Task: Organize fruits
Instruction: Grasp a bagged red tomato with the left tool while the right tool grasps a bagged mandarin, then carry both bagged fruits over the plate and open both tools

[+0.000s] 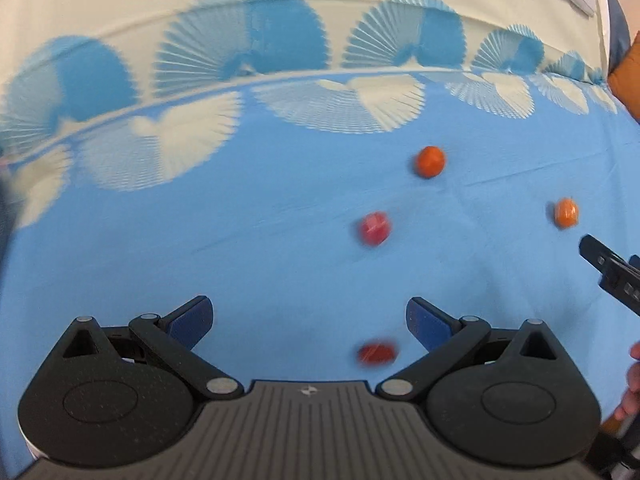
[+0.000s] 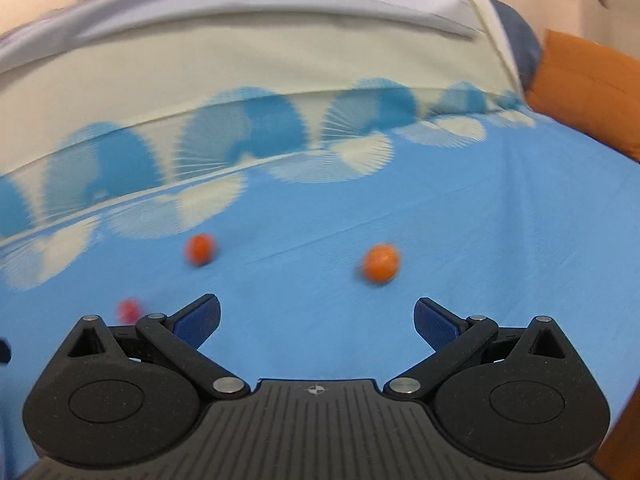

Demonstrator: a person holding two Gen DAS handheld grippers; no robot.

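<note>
Small round fruits lie apart on a blue cloth (image 1: pixel 200 264). In the left wrist view a red fruit (image 1: pixel 378 353) sits low between my left gripper's (image 1: pixel 310 312) open fingers, nearer the right finger (image 1: pixel 426 322) and not touching it. Farther out lie a pink-red fruit (image 1: pixel 375 228), a red-orange fruit (image 1: pixel 430 161) and an orange fruit (image 1: pixel 566 212). The right gripper's tip (image 1: pixel 608 268) pokes in just below that orange fruit. My right gripper (image 2: pixel 318 314) is open and holds nothing; the orange fruit (image 2: pixel 381 263) lies ahead of it, slightly right. The red-orange fruit (image 2: pixel 200 249) and pink-red fruit (image 2: pixel 129 309) lie to its left.
The cloth (image 2: pixel 460 240) has a cream band with blue fan shapes (image 2: pixel 244 132) at the far side. An orange cushion (image 2: pixel 588 92) borders the right. Part of a hand (image 1: pixel 634 380) shows at the right edge of the left wrist view. Both views are motion-blurred.
</note>
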